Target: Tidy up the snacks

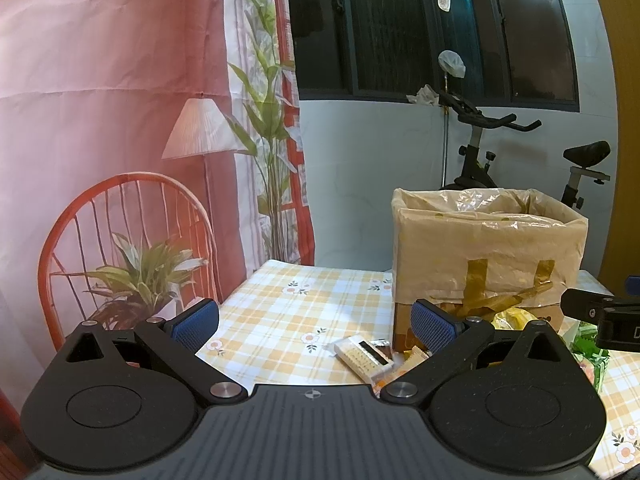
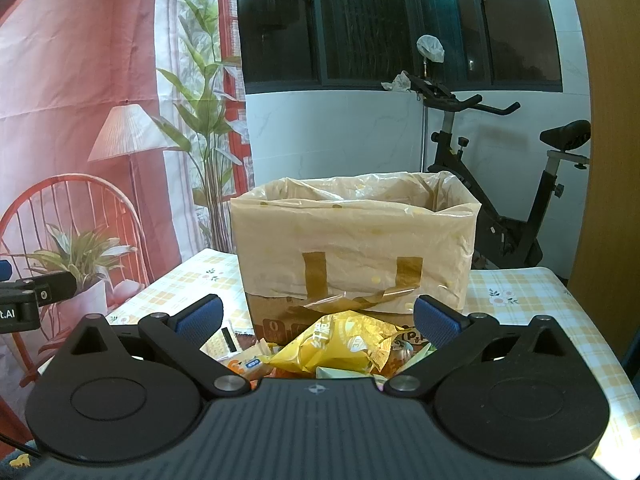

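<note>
Checked yellow-and-white cloth covers worktop (image 1: pixel 280 320). Cardboard box (image 2: pixel 356 248) w/ plastic liner taped over rim stands upright on it, top open. Snacks lie in a loose pile at box's near side: yellow bag (image 2: pixel 340 344) on top, clear biscuit pack (image 1: pixel 362 354) to its left, flat on cloth, green packet (image 1: pixel 592 356) at pile's right edge. Left claw (image 1: pixel 314 320) spread wide, nothing between fingers, above cloth left of box, over biscuit pack. Right claw (image 2: pixel 318 316) spread wide, empty, centred on box front, over yellow bag. Exercise bike (image 2: pixel 516 184) behind worktop, by window.
</note>
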Demonstrator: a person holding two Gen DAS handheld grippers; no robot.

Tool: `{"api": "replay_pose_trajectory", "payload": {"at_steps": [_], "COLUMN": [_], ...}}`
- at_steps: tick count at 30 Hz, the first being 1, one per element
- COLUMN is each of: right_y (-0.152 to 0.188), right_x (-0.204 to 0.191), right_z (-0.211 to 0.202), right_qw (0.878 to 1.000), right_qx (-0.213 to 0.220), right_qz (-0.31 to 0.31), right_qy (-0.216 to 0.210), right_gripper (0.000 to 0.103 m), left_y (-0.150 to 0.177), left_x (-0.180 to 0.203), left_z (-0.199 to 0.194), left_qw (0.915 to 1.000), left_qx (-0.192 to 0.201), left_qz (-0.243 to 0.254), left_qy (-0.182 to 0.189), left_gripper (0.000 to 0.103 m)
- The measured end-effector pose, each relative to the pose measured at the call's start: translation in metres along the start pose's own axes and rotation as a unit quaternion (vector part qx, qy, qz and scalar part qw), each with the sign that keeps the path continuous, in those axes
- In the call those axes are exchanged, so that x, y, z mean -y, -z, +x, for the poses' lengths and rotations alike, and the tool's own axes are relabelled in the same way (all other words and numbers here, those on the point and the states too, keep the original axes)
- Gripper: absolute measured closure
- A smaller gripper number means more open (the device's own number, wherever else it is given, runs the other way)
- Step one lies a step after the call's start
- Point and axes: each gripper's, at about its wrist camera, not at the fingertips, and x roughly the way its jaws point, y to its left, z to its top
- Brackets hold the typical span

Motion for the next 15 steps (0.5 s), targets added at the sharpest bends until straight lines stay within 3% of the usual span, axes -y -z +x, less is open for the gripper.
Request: {"api": "replay_pose_trajectory", "payload": {"at_steps": [15], "right_y": [-0.0001], "right_x": [-0.0004], "right_z": [-0.0002], "right_qw": [1.0], "right_qx": [0.0], "right_qz": [0.0], "right_qy": [0.0], "right_gripper": [0.0], "left_y": [-0.0008], "left_x": [-0.0021], "left_z": [0.0003], "left_qw": [1.0], "left_qx": [-0.002], "left_qz": [-0.003], "left_qy": [-0.002], "left_gripper": [0.0]}}
